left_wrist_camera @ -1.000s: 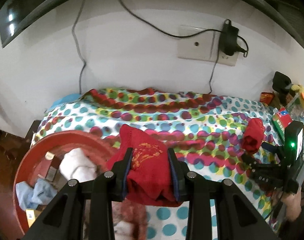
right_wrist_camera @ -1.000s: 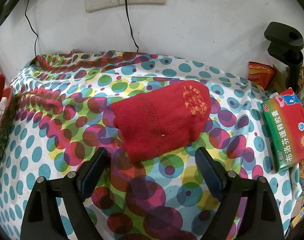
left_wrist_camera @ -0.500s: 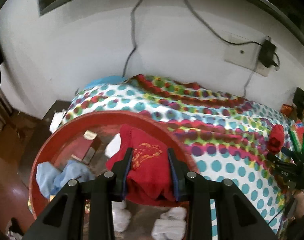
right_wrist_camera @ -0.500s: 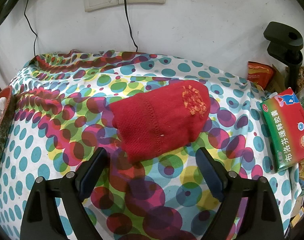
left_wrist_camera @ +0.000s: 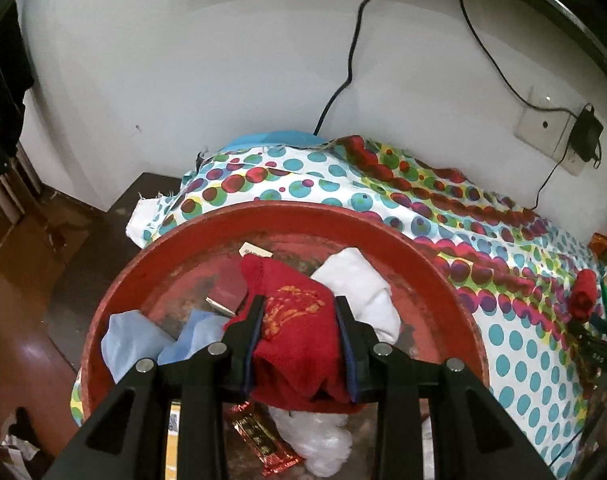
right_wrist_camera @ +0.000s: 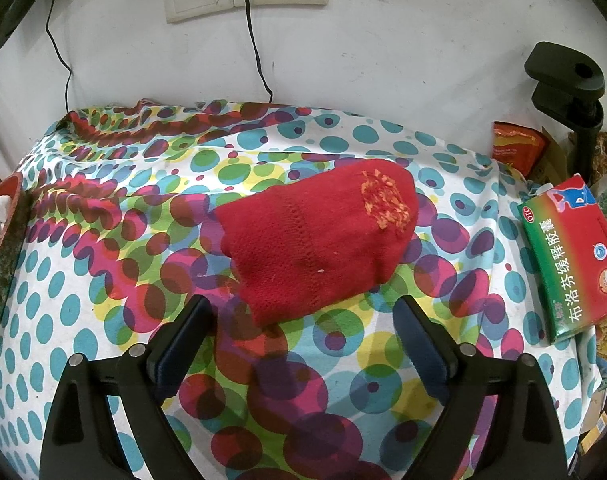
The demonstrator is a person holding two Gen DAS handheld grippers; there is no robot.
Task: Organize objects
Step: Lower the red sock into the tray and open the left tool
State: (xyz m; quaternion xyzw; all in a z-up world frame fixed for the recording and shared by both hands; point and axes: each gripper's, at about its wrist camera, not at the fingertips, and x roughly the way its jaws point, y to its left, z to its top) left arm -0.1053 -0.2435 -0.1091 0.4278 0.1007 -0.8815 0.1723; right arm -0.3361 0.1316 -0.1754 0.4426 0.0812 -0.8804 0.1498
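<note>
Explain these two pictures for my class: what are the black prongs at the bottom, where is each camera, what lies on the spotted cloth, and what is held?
A person holds a hand-held gripper in each hand; each picture comes from a camera on one, looking along its jaws. The left gripper is shut on a red sock over a red basin of socks and packets. The right gripper is opening, with nothing between its jaws; a second red sock lies just ahead on the spotted cloth, a green medicine box beside it.
</note>
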